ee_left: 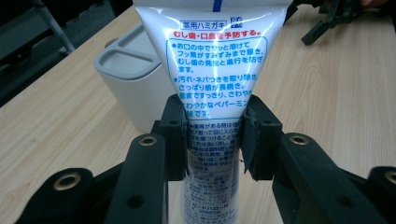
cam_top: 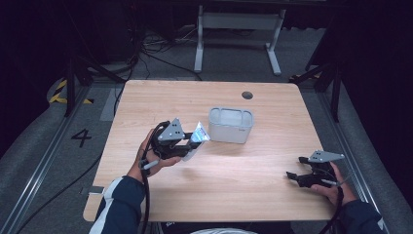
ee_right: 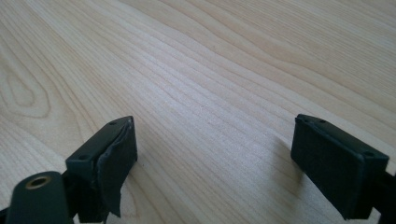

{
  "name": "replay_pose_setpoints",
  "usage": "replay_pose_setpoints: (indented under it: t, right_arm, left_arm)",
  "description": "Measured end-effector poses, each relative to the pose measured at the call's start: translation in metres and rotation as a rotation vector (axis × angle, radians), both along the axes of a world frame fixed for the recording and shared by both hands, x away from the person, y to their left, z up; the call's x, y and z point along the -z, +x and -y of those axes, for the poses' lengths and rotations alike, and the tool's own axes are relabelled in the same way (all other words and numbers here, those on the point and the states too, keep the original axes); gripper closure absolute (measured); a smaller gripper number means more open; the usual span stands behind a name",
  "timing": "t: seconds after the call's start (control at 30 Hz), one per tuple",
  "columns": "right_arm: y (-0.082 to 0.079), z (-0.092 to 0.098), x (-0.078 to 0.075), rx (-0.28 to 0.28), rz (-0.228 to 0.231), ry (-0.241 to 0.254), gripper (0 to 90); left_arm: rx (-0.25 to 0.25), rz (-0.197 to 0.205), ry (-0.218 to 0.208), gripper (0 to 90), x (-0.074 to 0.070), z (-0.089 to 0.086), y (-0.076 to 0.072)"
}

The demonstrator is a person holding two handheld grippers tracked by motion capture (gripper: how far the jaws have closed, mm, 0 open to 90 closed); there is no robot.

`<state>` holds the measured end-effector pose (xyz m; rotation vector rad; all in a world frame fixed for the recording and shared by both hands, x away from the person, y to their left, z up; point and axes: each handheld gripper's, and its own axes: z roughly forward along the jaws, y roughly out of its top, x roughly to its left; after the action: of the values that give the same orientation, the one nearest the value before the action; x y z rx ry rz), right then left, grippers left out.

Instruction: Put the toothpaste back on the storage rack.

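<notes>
The left gripper [ee_left: 214, 140] has its fingers [ee_left: 175, 135] clenched on the lower body of a toothpaste tube [ee_left: 215, 65], holding it above the counter [cam_top: 234, 170] just beside the grey compartmented holder [cam_top: 231, 125]. Over to the right of the holder, well apart from it, the right gripper [ee_right: 215, 163] sits low over the bare wood with fingers released, nothing between them. The risk from here, I'd say, is that soft, slick tube: it could squirm in the pinch, catch the holder's rim or a divider, and tip the light holder.

Left gripper [cam_top: 187, 142] raised, jaws clamped — right gripper [cam_top: 298, 170] low, jaws wide apart.
</notes>
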<state>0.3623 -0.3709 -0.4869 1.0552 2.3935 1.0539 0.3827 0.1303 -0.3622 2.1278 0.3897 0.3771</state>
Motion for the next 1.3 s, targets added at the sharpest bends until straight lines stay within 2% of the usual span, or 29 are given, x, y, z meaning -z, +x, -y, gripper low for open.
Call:
replay_pose_setpoints:
  t: [0.27, 0.37, 0.7, 0.9, 1.1, 1.2, 1.3]
  right_arm:
    - [0.000, 0.000, 0.000, 0.001, 0.000, 0.000, 14.5]
    - [0.000, 0.000, 0.000, 0.000, 0.000, 0.000, 14.5]
    - [0.000, 0.000, 0.000, 0.001, 0.000, 0.000, 14.5]
    - [0.000, 0.000, 0.000, 0.000, 0.000, 0.000, 14.5]
    - [0.000, 0.000, 0.000, 0.000, 0.000, 0.000, 14.5]
    - [0.000, 0.000, 0.000, 0.000, 0.000, 0.000, 14.5]
    - [0.000, 0.000, 0.000, 0.000, 0.000, 0.000, 14.5]
  left_arm:
    - [-0.001, 0.012, -0.044, 66.2, -0.008, 0.005, 0.003]
    - [-0.020, 0.013, -0.081, 66.2, -0.010, 0.007, 0.002]
    - [-0.030, 0.027, -0.117, 66.0, -0.021, 0.007, 0.005]
    - [-0.005, 0.048, -0.126, 66.1, -0.032, 0.011, 0.010]
    - [-0.004, 0.056, -0.147, 66.0, -0.039, 0.016, 0.013]
    - [-0.022, 0.065, -0.173, 66.1, -0.043, 0.019, 0.016]
    - [-0.020, 0.064, -0.172, 66.0, -0.045, 0.021, 0.018]
